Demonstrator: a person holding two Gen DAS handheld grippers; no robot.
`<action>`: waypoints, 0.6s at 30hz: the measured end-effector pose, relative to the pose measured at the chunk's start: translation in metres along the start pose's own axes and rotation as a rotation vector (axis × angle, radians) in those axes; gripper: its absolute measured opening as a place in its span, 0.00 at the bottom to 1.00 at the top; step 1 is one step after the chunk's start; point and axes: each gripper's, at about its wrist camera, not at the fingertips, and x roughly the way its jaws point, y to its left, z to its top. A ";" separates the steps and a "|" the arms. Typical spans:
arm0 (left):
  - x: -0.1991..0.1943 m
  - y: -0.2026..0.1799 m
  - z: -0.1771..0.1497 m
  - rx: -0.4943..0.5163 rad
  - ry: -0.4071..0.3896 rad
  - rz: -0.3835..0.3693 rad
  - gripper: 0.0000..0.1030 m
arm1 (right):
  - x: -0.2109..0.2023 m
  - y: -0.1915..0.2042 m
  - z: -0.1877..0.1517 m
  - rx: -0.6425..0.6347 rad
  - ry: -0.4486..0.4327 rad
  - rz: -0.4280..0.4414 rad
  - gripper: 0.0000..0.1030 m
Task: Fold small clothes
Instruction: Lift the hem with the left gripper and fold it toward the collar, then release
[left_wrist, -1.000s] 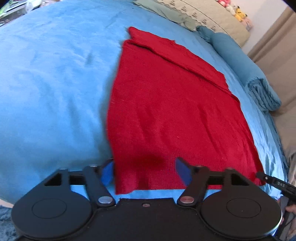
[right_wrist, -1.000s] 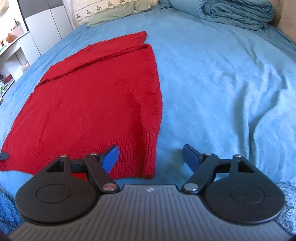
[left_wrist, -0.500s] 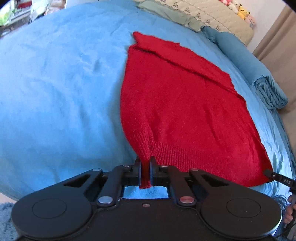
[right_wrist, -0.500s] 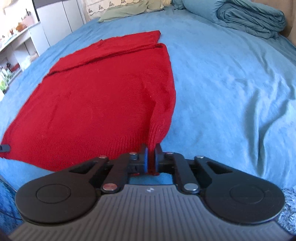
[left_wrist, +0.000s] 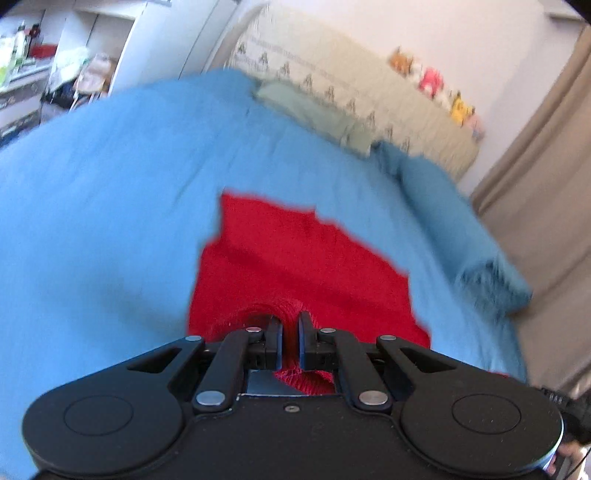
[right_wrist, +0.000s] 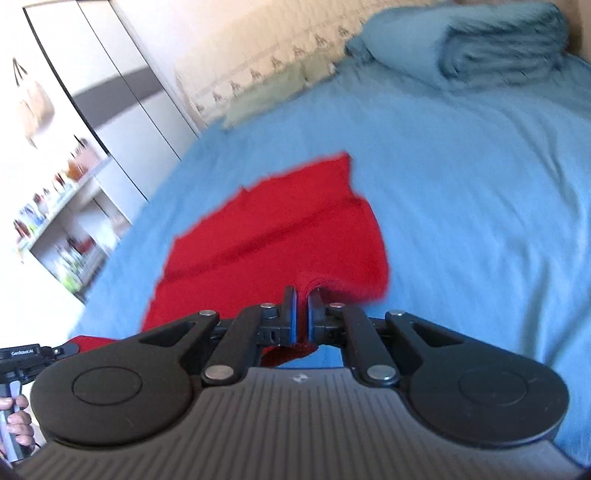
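Hem lift for the fold.
My left gripper (left_wrist: 290, 341) and right gripper (right_wrist: 301, 317) each pinch the sweater (left_wrist: 295, 266) hem; I should carry both corners level, keeping the edge taut.

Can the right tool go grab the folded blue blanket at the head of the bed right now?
Probably not. The right tool is shut on the red sweater, as is the left tool, and the folded blue blanket lies far across the bed.

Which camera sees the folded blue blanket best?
The right wrist view: the folded blue blanket shows its stacked layers there, fairly sharp. The left wrist view catches the blanket end-on along the bed's right side, smeared by blur.
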 end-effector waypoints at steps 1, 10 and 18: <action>0.009 -0.005 0.018 0.010 -0.019 0.002 0.08 | 0.004 0.003 0.014 -0.003 -0.012 0.010 0.20; 0.142 -0.027 0.139 0.050 -0.095 0.093 0.08 | 0.114 0.028 0.159 -0.052 -0.082 0.001 0.20; 0.278 -0.001 0.153 0.034 0.005 0.184 0.08 | 0.280 0.001 0.211 0.019 0.000 -0.126 0.20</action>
